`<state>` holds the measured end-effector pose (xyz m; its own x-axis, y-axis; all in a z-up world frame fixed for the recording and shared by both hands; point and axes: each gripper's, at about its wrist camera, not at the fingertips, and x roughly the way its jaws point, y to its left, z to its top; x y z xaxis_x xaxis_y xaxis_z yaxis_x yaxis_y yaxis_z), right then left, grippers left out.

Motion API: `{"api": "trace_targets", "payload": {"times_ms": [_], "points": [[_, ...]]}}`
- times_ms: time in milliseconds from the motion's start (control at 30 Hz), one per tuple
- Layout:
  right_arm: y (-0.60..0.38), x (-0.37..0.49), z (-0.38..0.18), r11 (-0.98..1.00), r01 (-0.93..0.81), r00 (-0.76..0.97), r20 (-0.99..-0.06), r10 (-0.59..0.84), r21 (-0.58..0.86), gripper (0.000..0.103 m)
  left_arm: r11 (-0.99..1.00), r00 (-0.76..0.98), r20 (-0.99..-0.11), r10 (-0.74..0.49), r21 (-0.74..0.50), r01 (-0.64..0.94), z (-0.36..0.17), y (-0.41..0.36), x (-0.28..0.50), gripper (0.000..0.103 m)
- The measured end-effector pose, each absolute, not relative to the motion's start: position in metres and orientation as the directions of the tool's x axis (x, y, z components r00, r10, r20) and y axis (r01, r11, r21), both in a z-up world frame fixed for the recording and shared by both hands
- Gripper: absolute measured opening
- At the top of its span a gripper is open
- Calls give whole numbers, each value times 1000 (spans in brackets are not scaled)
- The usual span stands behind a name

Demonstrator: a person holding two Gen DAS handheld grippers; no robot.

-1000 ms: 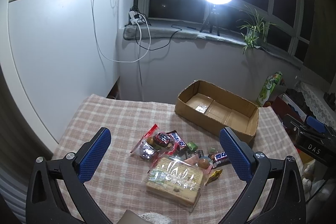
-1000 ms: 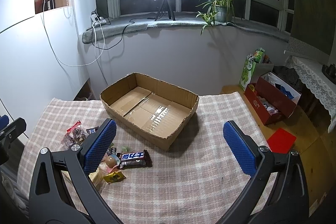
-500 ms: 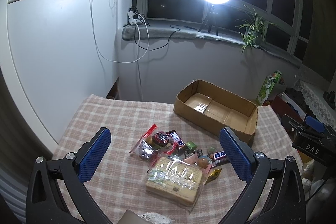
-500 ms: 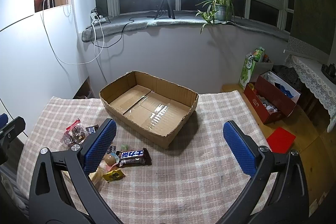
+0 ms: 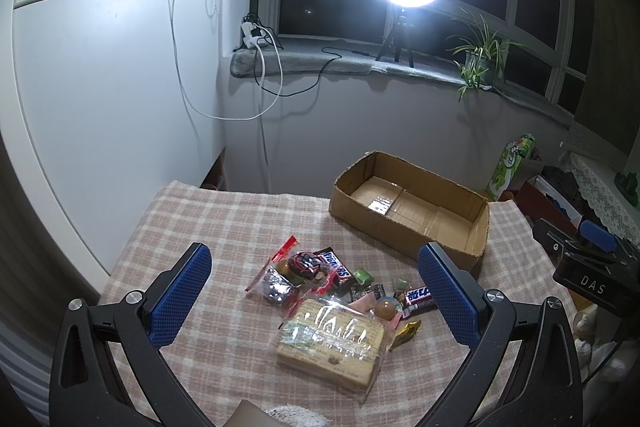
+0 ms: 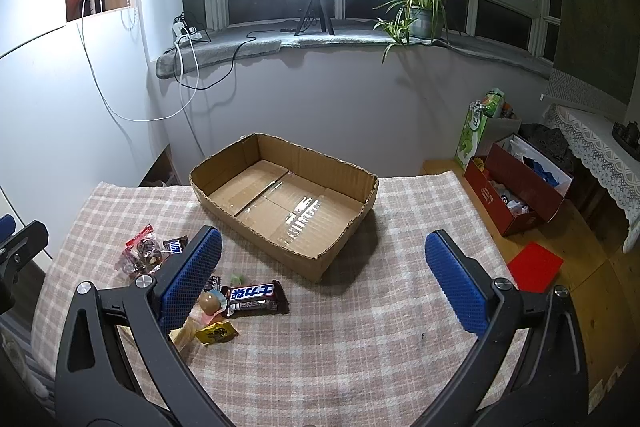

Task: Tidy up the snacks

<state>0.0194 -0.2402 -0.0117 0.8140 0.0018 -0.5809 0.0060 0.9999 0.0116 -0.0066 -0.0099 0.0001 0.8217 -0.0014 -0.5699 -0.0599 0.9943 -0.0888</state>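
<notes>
Change: we see almost nothing moved since earlier.
Left claw [image 5: 314, 297]: wide, empty, above the snack pile [image 5: 332, 301].
Right claw [image 6: 322, 281]: wide, empty.
Cardboard box [image 6: 280, 203]: we find it empty on the surface [image 6: 360, 347].

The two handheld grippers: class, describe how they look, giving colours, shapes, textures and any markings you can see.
The left gripper and right gripper match: two black angled arms with triangular cut-outs and silver screws, each ending in a blue finger pad with a fine grid texture. In the left wrist view, the right gripper's black body bears white letters "DAS". No cables or sleeves show.
</notes>
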Motion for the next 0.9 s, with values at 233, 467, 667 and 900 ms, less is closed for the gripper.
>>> {"api": "trace_targets", "payload": {"times_ms": [233,467,667,900], "points": [[-240,19,-12,1000,6,813,-582,2,11,103,994,821,-570,-4,-89,-57,0,-11,-7,102],[-240,20,-13,1000,6,811,-585,1,9,103,995,821,-571,-6,-87,-54,1,-13,-7,102],[-240,17,-17,1000,4,810,-587,2,8,103,995,819,-574,-9,-87,-50,1,-16,-7,102],[-239,13,-29,1000,-9,795,-606,10,4,103,995,813,-582,-11,-89,-51,1,-14,-5,102]]}}
